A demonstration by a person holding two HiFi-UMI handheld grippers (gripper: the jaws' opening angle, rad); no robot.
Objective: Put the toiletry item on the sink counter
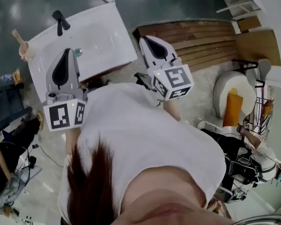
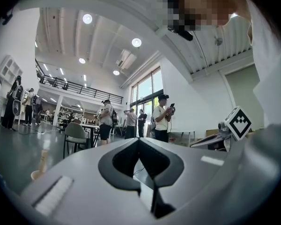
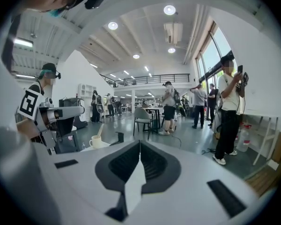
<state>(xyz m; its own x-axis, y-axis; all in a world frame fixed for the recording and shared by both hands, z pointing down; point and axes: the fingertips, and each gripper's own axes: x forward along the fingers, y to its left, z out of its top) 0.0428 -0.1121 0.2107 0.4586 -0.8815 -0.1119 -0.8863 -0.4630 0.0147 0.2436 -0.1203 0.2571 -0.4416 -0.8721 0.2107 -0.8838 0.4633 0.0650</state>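
The person is standing just short of the white sink counter point(image 1: 113, 29), holding both tools out roughly level in front of the chest. The left gripper point(image 2: 138, 141) is sitting with its jaws pressed together and nothing between them. The right gripper point(image 3: 139, 143) is showing the same: tips meeting, empty. In the head view the left one is reaching over the counter's near edge by the basin, while the right one is pointing past the counter's right corner toward the wooden slats point(image 1: 201, 41) on the floor.

The only toiletry item showing is a cup point(image 1: 23, 51) with a wooden-handled brush point(image 1: 17, 35) leaning in it. It is standing at the left end of the counter, left of the black faucet point(image 1: 61, 21) and well apart from both tools.

With the cup on the counter and neither tool carrying anything, the placing step is looking finished — or a new round is not yet begun; the pictures are not settling which. If another item is to be brought, the next move is calling for finding it first, since none is in view, then opening one pair of jaws before reaching.
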